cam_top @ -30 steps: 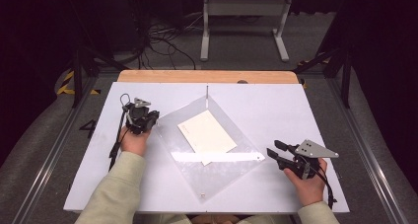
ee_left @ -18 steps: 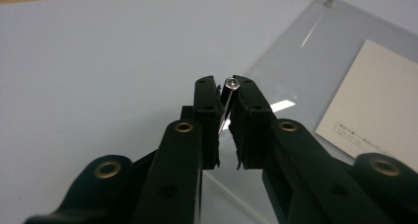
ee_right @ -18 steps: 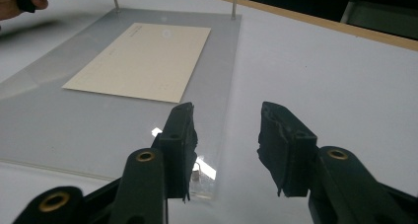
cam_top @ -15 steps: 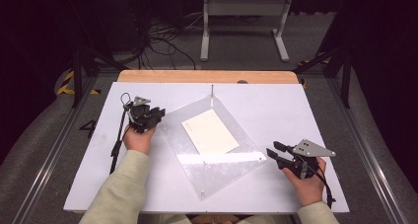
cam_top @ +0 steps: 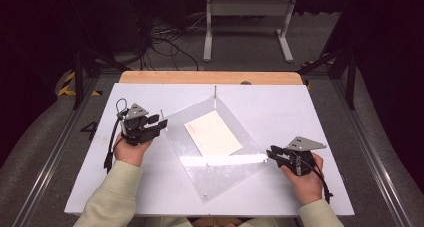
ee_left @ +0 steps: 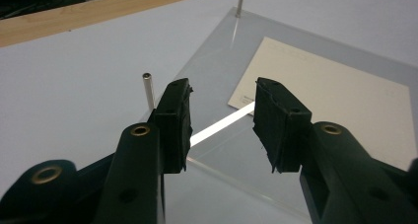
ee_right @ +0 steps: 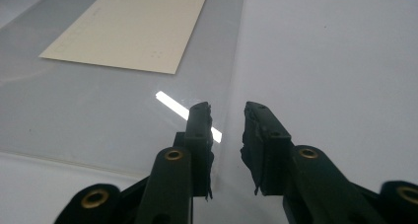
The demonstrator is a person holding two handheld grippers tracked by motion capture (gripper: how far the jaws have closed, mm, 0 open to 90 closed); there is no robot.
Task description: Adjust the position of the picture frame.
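A clear acrylic plate (cam_top: 215,169) lies cornerwise on the white table (cam_top: 310,107), with a cream card (cam_top: 212,133) at its middle. Thin metal pins stand at its corners, one at the back (cam_top: 215,91). My left gripper (cam_top: 161,122) hovers at the plate's left corner; its jaws have just been opening and stand open with nothing between them. In the left gripper view (ee_left: 222,115), the corner pin (ee_left: 148,88) rises just left of the jaws. My right gripper (cam_top: 272,152) sits at the plate's right corner. In the right gripper view (ee_right: 227,110) its jaws have just been closing, a gap remains, and the plate's edge (ee_right: 231,76) runs under it.
A wooden strip (cam_top: 210,77) borders the table's far edge. Beyond it are a white stand (cam_top: 247,17) and cables (cam_top: 165,42) on the dark floor. Bare white table surrounds the plate on all sides.
The left gripper has opened and shifted slightly toward the plate's left corner. The plate and card have shifted a little and lie flat. The right hand has stayed put, its jaws narrower.
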